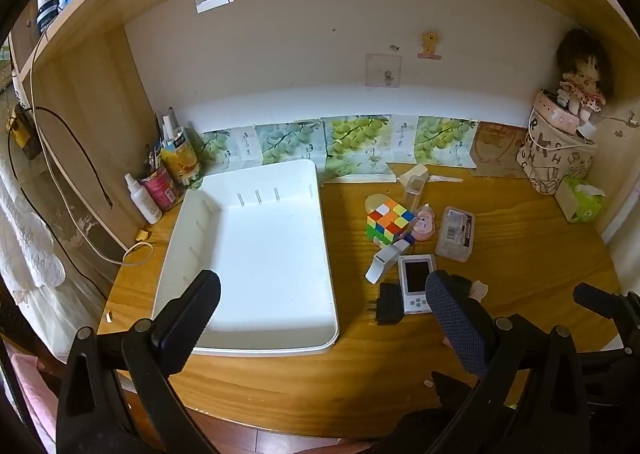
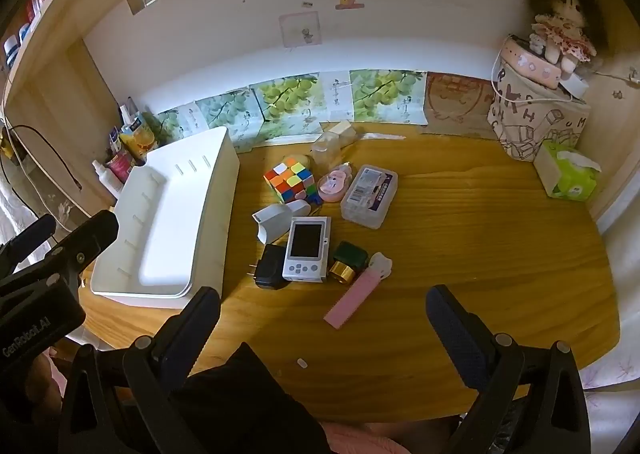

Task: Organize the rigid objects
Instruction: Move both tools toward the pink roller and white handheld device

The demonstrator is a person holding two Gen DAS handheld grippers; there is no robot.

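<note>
White tray (image 1: 256, 246) lies empty at the left of the wooden surface (image 2: 460, 254). Just right of it cluster a puzzle cube (image 2: 289, 181), handheld console (image 2: 306, 249), black plug (image 2: 270, 266) and clear box (image 2: 369, 195). Left hand-held gripper (image 1: 322, 308) and right hand-held gripper (image 2: 322, 318) hover released, grasping nothing.

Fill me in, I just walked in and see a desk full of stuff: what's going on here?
A person holds a gripper in each hand over a wooden desk. The left gripper and right gripper are both open and hold nothing. The white tray has nothing in it. The puzzle cube, handheld game, black charger, clear plastic box and pink stick lie loose on the desk beside it, none sorted yet.
</note>
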